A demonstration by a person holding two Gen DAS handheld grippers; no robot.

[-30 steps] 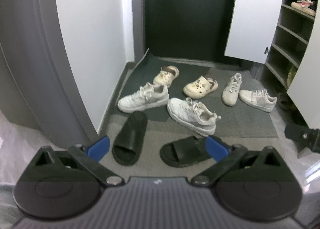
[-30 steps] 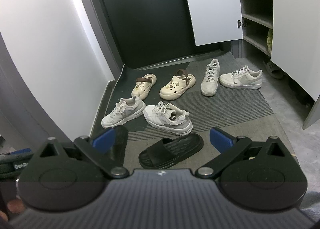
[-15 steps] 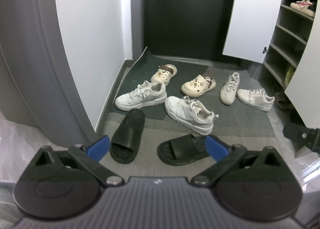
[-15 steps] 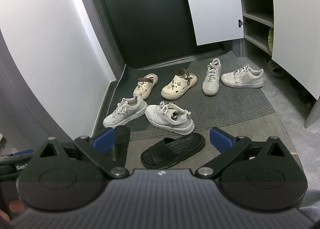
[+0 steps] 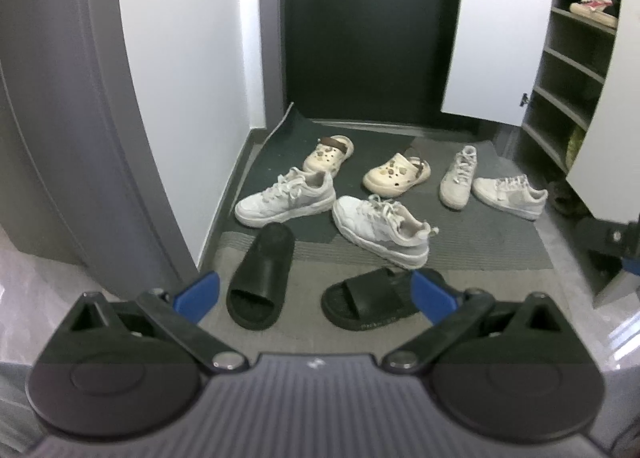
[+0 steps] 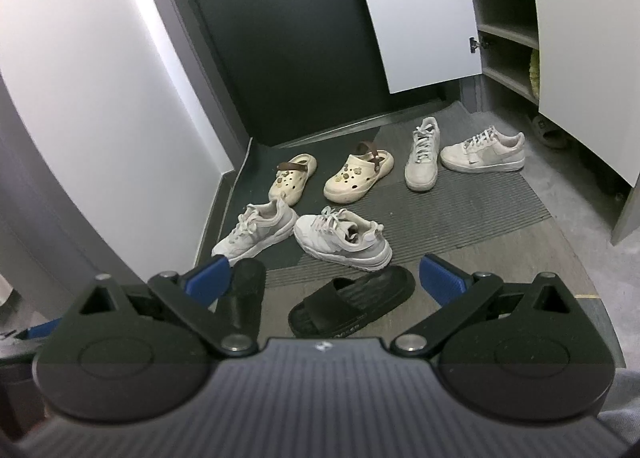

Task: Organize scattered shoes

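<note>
Lying scattered: ribbed black slides (image 5: 260,270), perforated cream clogs (image 5: 396,177).

Black slides (image 5: 260,278), white sneakers (image 5: 286,198), cream clogs (image 5: 396,177) with brown straps, grey ribbed mat (image 5: 480,242), blue-tipped fingers (image 5: 198,294).

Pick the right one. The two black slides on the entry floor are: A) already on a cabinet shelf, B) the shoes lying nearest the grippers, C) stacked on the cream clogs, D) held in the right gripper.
B: both black slides lie on the floor in front of every other shoe, just ahead of the open left gripper.
</note>
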